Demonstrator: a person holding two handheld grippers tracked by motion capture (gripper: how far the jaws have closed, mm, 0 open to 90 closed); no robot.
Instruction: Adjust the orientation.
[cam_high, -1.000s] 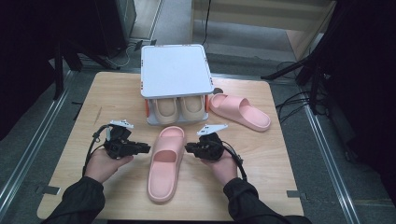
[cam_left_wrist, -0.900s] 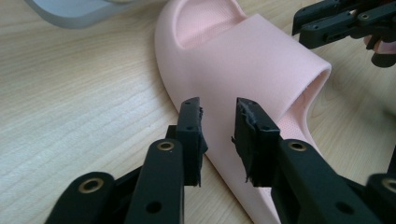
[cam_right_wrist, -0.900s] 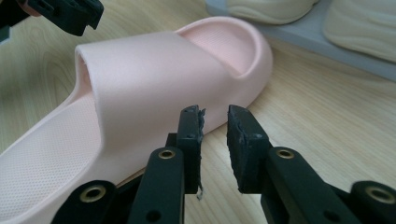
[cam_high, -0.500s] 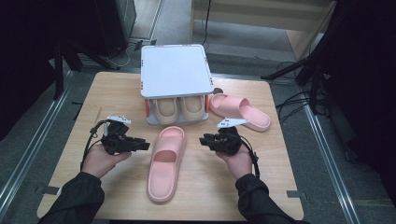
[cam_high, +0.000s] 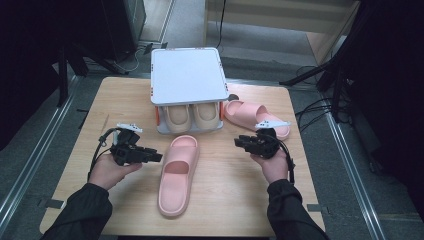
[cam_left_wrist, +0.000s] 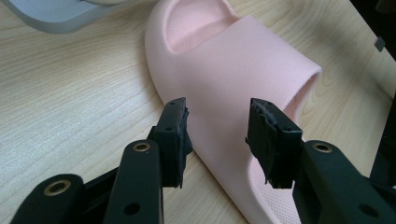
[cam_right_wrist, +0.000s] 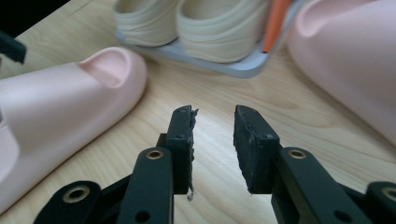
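A pink slipper (cam_high: 176, 175) lies flat on the wooden table (cam_high: 230, 200), toe toward the rack. My left gripper (cam_high: 156, 157) sits just left of it, open. Its jaws have just been opening, and in the left gripper view (cam_left_wrist: 217, 123) they frame the slipper's side (cam_left_wrist: 233, 65) without pressing on it. My right gripper (cam_high: 239, 142) hovers to the slipper's right, well apart from it. It is open with nothing between its jaws (cam_right_wrist: 214, 126), which have also been opening. A second pink slipper (cam_high: 250, 112) lies beside the rack, behind the right gripper.
A white two-level rack (cam_high: 186, 75) stands at the table's back middle. A pair of beige slippers (cam_high: 192, 116) sits on its lower shelf, seen close in the right gripper view (cam_right_wrist: 196, 28). Bare wood lies between the middle slipper and the right gripper.
Both grippers were at the middle slipper's sides. The right one has drawn off to the right and both pairs of jaws stand wider. The slipper has stayed on the table.
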